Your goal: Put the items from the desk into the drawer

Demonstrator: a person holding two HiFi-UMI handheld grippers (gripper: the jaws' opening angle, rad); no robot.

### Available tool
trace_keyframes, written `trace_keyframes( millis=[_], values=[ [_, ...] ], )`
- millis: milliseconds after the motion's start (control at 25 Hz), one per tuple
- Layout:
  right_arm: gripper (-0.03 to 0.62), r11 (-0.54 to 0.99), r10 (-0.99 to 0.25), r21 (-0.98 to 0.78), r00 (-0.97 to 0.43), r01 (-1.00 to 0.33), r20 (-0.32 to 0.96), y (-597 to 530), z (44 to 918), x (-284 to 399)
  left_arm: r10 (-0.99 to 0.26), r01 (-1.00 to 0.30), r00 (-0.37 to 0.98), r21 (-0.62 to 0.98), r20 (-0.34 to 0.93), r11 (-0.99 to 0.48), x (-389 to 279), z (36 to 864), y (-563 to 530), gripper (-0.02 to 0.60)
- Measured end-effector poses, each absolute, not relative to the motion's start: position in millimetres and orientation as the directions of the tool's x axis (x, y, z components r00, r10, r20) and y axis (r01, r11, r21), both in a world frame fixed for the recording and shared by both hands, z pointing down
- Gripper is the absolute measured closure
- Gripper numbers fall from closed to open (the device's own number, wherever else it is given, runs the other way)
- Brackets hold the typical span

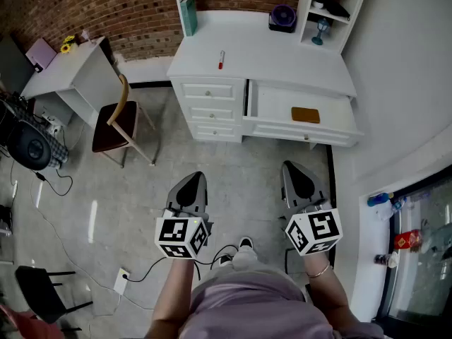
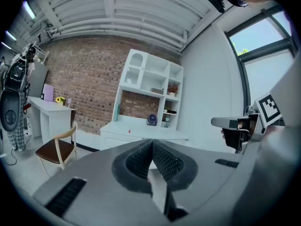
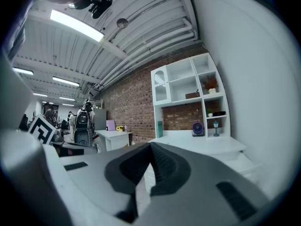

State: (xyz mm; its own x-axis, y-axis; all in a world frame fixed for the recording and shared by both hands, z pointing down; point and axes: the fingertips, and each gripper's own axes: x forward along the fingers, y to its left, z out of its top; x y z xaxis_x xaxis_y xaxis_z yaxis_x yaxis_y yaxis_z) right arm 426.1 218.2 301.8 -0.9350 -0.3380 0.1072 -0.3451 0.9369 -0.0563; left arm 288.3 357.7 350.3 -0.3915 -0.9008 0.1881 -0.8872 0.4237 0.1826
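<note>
A white desk stands ahead against the brick wall, its wide drawer pulled open. A flat orange-brown item lies inside the drawer. On the desktop lie a small red pen-like item, a teal bottle and a small purple fan. My left gripper and right gripper hang over the floor well short of the desk, both shut with nothing between the jaws. The desk also shows far off in the left gripper view, and nearer in the right gripper view as desk.
A wooden chair stands left of the desk beside a second white table. Shelves rise at the desk's right end. Cables and a socket lie on the floor at left. A glass door is at right.
</note>
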Motion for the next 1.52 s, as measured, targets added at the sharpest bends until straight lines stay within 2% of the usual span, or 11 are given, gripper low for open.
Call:
trace_keyframes(
  millis=[640, 880, 1240, 1520],
  values=[
    [0.591, 0.934, -0.332, -0.105, -0.938, -0.342, 0.097, 168.8, 315.4, 451.6, -0.883, -0.878, -0.421, 0.153, 0.206, 0.454, 312.2, 352.6, 319.7, 0.581],
    [0.522, 0.936, -0.324, -0.105, -0.939, -0.335, 0.112, 159.2, 317.5, 445.6, -0.876, -0.873, -0.431, 0.147, 0.215, 0.466, 312.3, 349.3, 314.6, 0.581],
    [0.479, 0.949, -0.284, -0.089, -0.943, -0.303, 0.174, 148.4, 330.8, 415.7, -0.862, -0.859, -0.459, 0.141, 0.213, 0.492, 287.0, 347.0, 308.9, 0.581],
    [0.445, 0.948, -0.286, -0.079, -0.935, -0.307, 0.209, 131.9, 341.9, 367.1, -0.871, -0.862, -0.441, 0.169, 0.215, 0.478, 239.5, 360.8, 294.0, 0.581]
  ],
)
